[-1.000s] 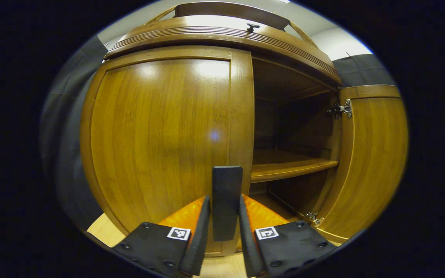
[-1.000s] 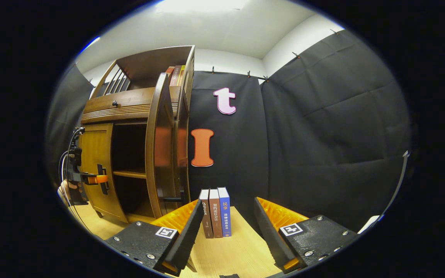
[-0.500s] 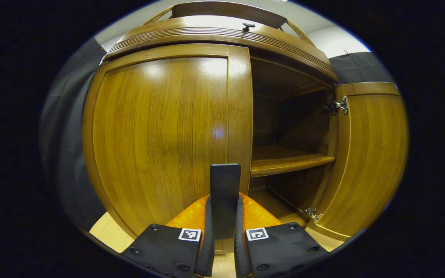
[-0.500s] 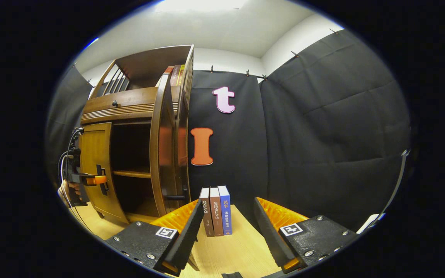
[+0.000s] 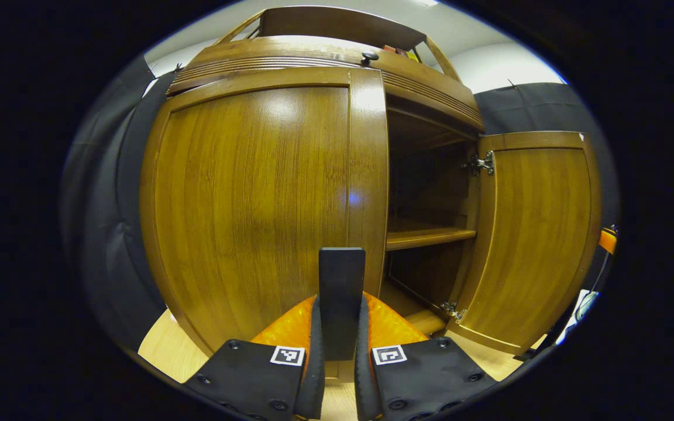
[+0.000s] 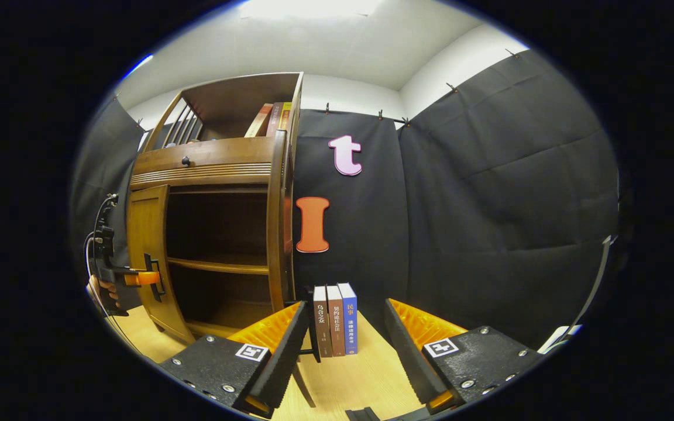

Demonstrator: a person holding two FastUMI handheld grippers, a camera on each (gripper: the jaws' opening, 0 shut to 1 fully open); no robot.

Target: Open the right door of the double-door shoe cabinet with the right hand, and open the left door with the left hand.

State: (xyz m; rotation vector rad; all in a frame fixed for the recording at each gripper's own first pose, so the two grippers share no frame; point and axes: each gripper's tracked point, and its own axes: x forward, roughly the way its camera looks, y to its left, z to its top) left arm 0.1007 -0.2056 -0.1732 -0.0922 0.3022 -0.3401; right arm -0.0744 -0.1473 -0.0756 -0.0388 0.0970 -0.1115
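Wooden floor [image 6: 366, 374], three books [image 6: 335, 320], spines perhaps Chinese; left tool [image 5: 337, 374] pinching handle [image 5: 341, 292]; right tool [image 6: 340, 362] spread

left gripper view: close, facing cabinet [image 5: 267, 193] front | right gripper view: farther back, rightward | shared: cabinet interior

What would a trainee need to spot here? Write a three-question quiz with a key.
1. True or false: the right door stands open.
2. The left tongs are: A) open in the air; B) shut on the left door's handle; C) shut on a shoe.
3. How many books stand upright on the table beside the cabinet?
Key: 1 true; 2 B; 3 three.
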